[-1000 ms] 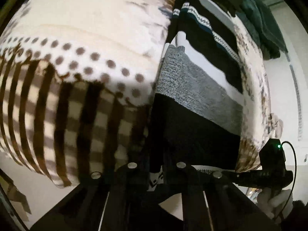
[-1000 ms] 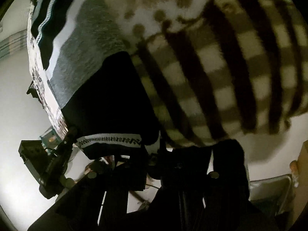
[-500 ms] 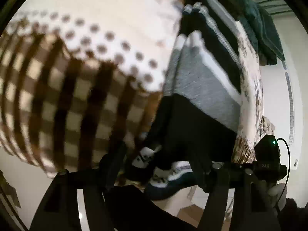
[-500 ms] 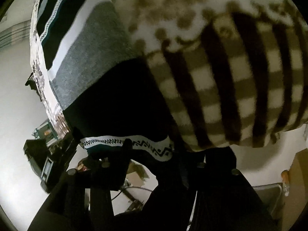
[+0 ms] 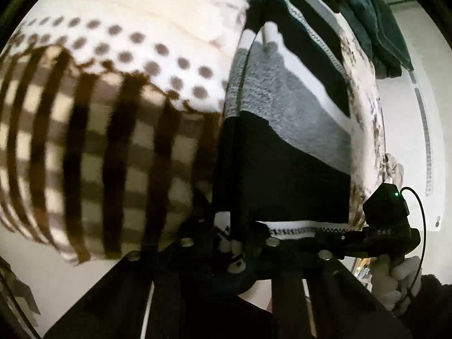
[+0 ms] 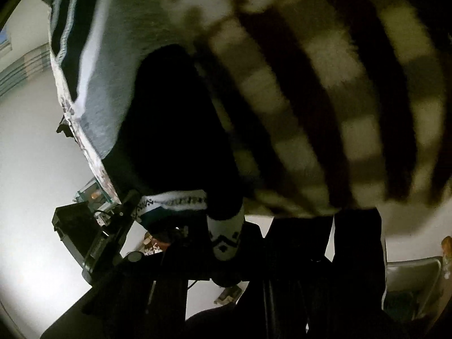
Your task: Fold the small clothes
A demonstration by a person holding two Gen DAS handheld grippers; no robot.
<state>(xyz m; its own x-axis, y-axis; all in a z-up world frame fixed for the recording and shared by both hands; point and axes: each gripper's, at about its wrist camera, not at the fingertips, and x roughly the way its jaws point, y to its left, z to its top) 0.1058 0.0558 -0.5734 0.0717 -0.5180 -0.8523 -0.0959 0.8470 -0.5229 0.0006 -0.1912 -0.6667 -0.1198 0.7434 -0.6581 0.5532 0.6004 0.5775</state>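
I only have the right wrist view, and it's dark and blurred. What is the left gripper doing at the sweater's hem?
Observer: The left gripper is shut on the sweater at its patterned hem, next to the checked part of the blanket.
Operator: What lies past the sweater's far end?
Observer: Dark green clothes are heaped at the far end of the blanket.
Operator: Any sign that my right gripper is powered?
Observer: Yes. The left wrist view shows a green light lit on the body of the right gripper.
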